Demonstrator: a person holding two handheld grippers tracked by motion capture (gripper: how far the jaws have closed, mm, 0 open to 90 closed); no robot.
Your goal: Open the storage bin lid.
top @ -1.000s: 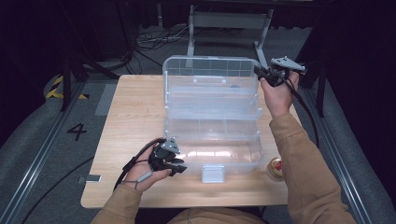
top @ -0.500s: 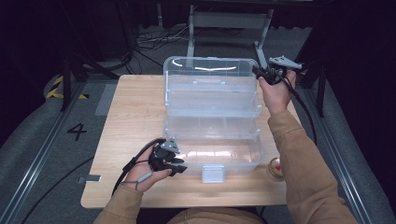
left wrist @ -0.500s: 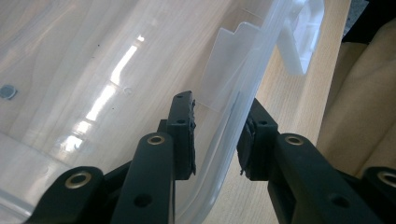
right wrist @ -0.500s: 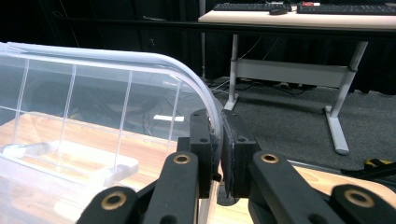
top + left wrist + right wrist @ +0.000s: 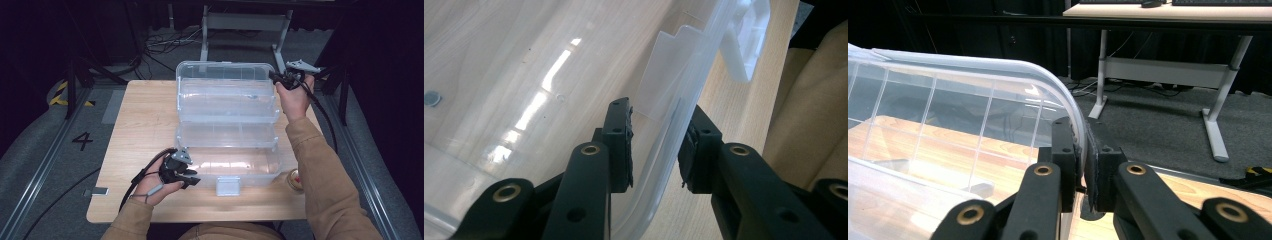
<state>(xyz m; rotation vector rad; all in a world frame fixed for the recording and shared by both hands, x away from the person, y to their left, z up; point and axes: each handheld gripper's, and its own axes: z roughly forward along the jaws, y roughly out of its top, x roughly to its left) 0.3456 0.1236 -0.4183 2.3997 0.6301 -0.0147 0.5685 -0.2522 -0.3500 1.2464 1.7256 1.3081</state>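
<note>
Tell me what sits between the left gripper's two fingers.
The clear storage box's front wall, near its latch, stands between the left gripper's fingers; the left gripper view shows gaps on both sides.

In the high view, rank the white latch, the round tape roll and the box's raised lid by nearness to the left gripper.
From the left gripper:
1. White latch, just to its right on the front wall.
2. Round tape roll, at the box's right front corner.
3. Raised lid, at the table's far side.

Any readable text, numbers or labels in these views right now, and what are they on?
"4": dark numeral on the grey floor left of the table.
The clear plastic box carries no readable lettering.
The small round thing by the box's near right corner is too small to read.
</note>
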